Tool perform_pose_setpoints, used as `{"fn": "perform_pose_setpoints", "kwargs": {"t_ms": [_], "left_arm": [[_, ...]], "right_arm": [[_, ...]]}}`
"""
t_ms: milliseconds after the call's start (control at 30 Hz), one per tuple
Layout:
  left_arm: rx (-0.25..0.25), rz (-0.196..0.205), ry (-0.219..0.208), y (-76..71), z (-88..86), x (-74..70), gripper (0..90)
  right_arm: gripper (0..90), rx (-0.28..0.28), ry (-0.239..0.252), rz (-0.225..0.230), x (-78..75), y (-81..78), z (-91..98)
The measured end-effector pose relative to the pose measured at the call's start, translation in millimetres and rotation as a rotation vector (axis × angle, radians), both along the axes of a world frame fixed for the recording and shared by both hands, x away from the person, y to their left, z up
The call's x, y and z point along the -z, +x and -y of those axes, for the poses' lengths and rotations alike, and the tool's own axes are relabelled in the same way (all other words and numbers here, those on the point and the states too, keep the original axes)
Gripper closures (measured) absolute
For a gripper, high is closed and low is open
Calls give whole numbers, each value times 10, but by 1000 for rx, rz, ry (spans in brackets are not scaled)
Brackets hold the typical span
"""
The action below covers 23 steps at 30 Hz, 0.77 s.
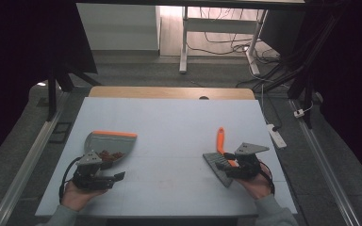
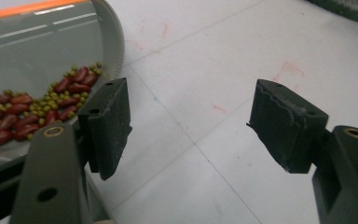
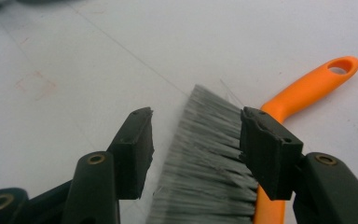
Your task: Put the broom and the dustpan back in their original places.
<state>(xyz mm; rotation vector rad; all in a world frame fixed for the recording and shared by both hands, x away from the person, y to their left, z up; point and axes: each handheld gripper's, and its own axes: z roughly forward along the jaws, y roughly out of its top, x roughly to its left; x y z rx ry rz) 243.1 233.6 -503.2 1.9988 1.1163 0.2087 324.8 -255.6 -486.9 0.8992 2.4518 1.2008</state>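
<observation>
Brush (image 1: 221, 157) and dustpan (image 1: 111, 143) lie well apart on the pale table (image 1: 169, 122), one of each: the brush near the person's right hand, the dustpan near the left with a small heap of red and green beans (image 2: 32, 114) in it, too many to count. The brush looks light, with a stiff orange plastic handle (image 3: 307, 88) and soft grey bristles (image 3: 205, 154) that would splay under a squeeze, so the handle is the place to take it. The right gripper (image 3: 196, 140) stands wide open, its jaws either side of the bristles, pressing nothing. The left gripper (image 2: 191, 126) is wide too and empty, over bare table just beside the dustpan's rim. The dustpan seems light but tippy; lifted unevenly, the beans would roll out.
</observation>
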Motion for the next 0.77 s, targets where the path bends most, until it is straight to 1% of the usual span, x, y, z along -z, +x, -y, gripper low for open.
{"fn": "perform_pose_setpoints", "kwargs": {"t_ms": [67, 233, 767], "left_arm": [[7, 1, 1, -10, 12, 13, 300], [3, -1, 3, -9, 25, 19, 300], [2, 0, -1, 1, 19, 20, 299]], "right_arm": [[437, -11, 5, 2, 15, -19, 11], [431, -34, 1, 7, 29, -21, -5], [431, -37, 3, 24, 17, -32, 0]]}}
